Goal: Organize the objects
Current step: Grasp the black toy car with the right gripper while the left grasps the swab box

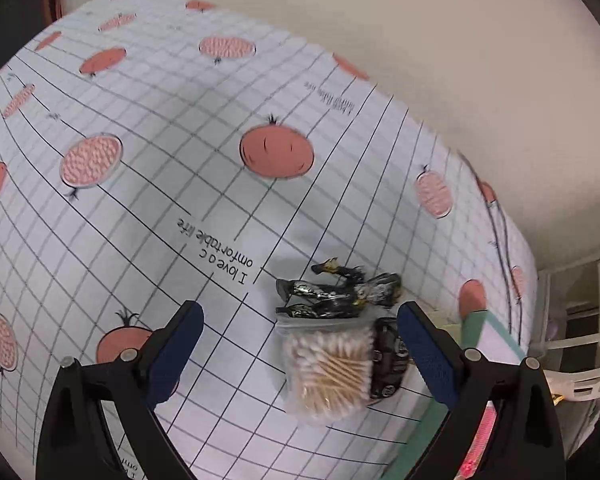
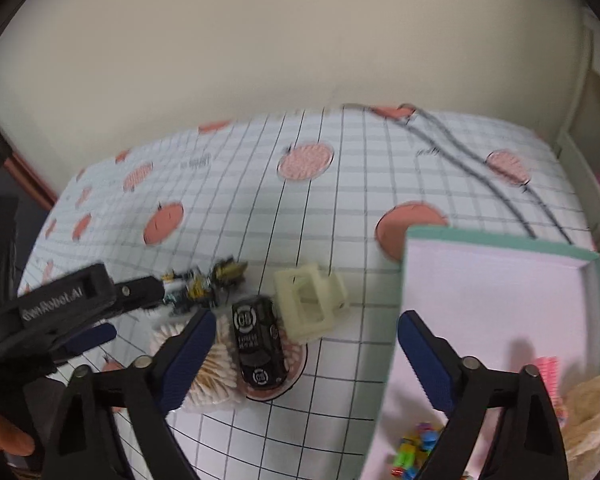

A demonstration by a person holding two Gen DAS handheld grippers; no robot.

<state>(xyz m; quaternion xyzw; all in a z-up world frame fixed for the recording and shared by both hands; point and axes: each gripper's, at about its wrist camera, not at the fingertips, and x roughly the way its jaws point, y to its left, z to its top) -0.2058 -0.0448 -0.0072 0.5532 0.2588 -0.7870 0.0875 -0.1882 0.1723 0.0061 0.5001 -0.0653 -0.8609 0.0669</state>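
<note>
A clear bag of cotton swabs (image 1: 327,368) lies on the patterned tablecloth (image 1: 220,120), between the wide-open fingers of my left gripper (image 1: 300,354). Black and gold wrappers (image 1: 340,292) lie just beyond it, and a black toy car (image 1: 388,360) lies beside it. In the right wrist view my right gripper (image 2: 306,354) is open and empty, above the black car (image 2: 258,344), with the swabs (image 2: 216,364) behind its left finger. A cream lattice cube (image 2: 310,300) stands past the car. The left gripper (image 2: 60,312) shows at the left there.
A shallow white box with a green rim (image 2: 500,300) sits at the right, holding small coloured pieces (image 2: 414,448), a pink item (image 2: 548,372) and a crumpled bag (image 2: 592,408). A cream wall (image 2: 300,40) rises behind the table. White furniture (image 1: 572,344) stands past the table's right edge.
</note>
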